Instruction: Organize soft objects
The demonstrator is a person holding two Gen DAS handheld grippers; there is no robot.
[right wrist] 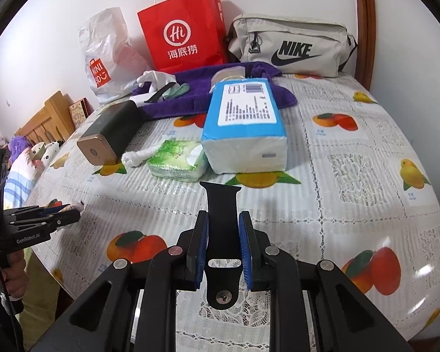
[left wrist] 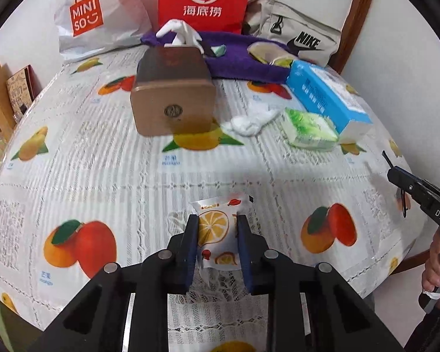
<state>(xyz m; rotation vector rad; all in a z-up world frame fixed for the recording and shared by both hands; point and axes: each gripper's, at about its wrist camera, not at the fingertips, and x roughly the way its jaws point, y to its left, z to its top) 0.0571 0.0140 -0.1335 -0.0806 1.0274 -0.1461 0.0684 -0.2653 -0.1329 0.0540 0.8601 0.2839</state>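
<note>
1. The left gripper (left wrist: 217,228) has its jaws closed partway on an orange-print sachet (left wrist: 217,231), held low over the table (left wrist: 102,176).
2. The right gripper (right wrist: 223,234) clamps a black watch strap (right wrist: 223,217); its long axis runs forward toward the blue tissue pack (right wrist: 245,129), nearer this hand.

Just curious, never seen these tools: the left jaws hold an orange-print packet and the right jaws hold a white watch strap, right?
Not quite: the watch strap in the right gripper is black, as the right wrist view shows. The left gripper does hold the orange-print packet.
</note>
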